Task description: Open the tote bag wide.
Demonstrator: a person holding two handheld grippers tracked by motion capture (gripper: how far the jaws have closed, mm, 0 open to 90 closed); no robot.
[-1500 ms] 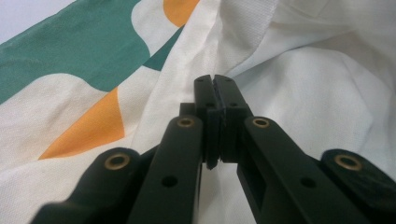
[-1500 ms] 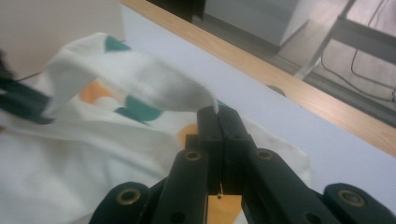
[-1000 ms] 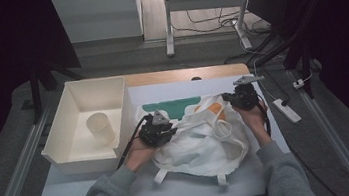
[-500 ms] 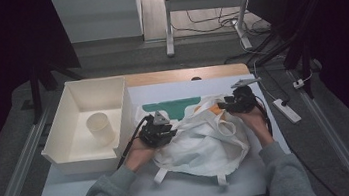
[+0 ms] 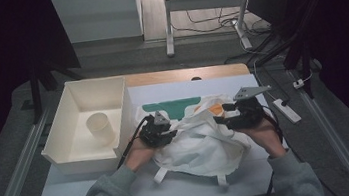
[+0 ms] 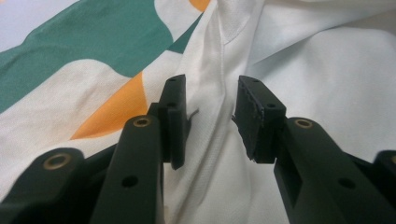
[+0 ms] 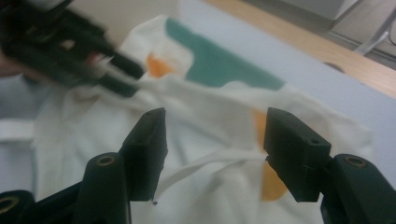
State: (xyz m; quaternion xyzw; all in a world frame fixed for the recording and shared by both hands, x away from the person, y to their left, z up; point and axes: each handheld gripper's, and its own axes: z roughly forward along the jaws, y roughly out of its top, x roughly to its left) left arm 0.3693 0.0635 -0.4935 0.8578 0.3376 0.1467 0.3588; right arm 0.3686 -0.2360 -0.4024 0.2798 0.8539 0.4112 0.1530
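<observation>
High view, compared with half a second ago: right claw (image 5: 226, 117) has shifted slightly toward frame centre and sits lower over the cloth; left claw (image 5: 169, 134) is almost where it was. White cloth bag (image 5: 200, 142), printed with green and orange patches, lies crumpled at lower centre of the tabletop (image 5: 181, 88), between the two hands, its straps trailing toward the bottom edge. Left hand (image 5: 139, 152) enters from lower left, forearm in a grey sleeve, claw pointing right onto the bag's left edge. Left gripper view: jaws stand narrowly apart with a raised fold of the white fabric (image 6: 219, 93) running up between them; whether the pads touch the fold cannot be told. Right hand (image 5: 266, 134) comes in from lower right, claw pointing left over the bag's upper right part. Right gripper view: jaws stand wide, nothing between them, bag below and beyond, the other claw blurred at upper left of that frame. White tray (image 5: 86, 156) sits at left of the tabletop, just beside the left hand, with a pale cup (image 5: 100, 128) inside. A white power strip (image 5: 286, 110) lies on the floor at right.
</observation>
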